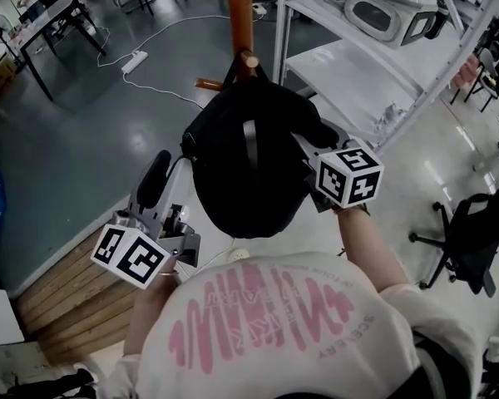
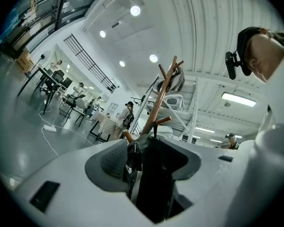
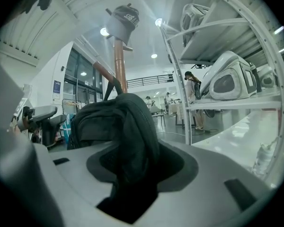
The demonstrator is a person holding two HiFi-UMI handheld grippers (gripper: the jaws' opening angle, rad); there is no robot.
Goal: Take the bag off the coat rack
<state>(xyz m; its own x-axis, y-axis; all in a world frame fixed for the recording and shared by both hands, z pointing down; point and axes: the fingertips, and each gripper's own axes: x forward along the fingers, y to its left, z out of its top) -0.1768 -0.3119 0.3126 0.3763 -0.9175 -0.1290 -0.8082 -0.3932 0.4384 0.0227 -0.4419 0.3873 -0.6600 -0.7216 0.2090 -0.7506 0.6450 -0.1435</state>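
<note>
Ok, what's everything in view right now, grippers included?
bag: one, black, hanging on a rack peg, centre of head view
rack: one, orange-brown wood, standing behind the bag
cap: one, grey, on top of the rack
shelf: one, white, right of the rack, white machines on it
power strip: one, white, on the grey floor left of the rack, cable attached
chair: one, black, on castors, far right
left gripper: one, grey with marker cube, lower left, jaws apart, clear of the bag
right gripper: one, grey with marker cube, at the bag's right side, closed on bag fabric
</note>
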